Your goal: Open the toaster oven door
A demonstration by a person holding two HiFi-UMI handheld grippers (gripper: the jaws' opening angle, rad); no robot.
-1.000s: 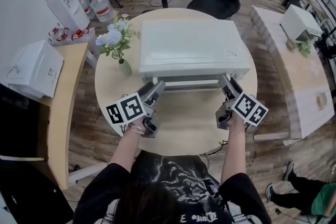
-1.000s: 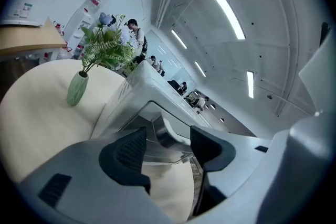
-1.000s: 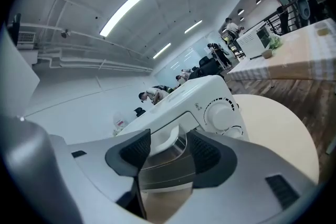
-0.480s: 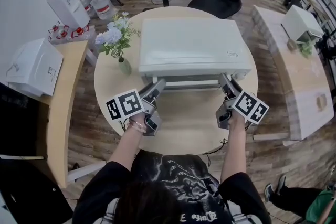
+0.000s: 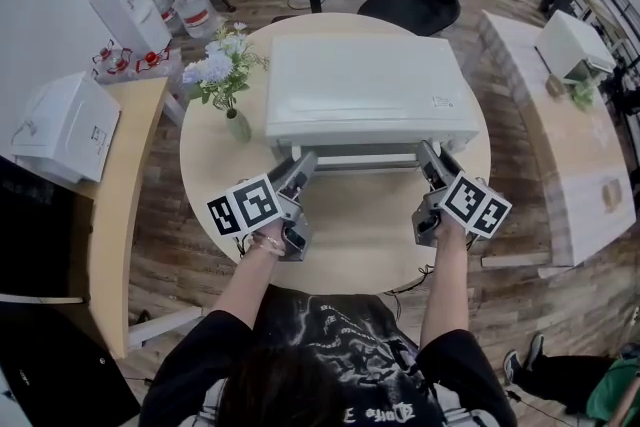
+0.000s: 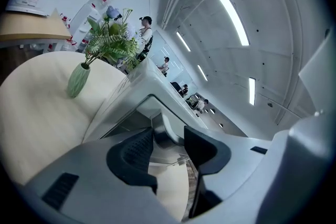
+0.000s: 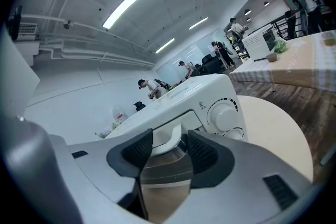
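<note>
Toaster oven (image 5: 365,85) on round table (image 5: 350,235), wood floor (image 5: 165,215)

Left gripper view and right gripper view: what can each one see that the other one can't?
Only the left gripper view shows the green vase with flowers. Only the right gripper view shows the round knob on the oven's front. Both show the white oven, its door handle and the pale table.

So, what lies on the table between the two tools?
Nothing; the table is bare there in front of the toaster oven. The head view shows it.
</note>
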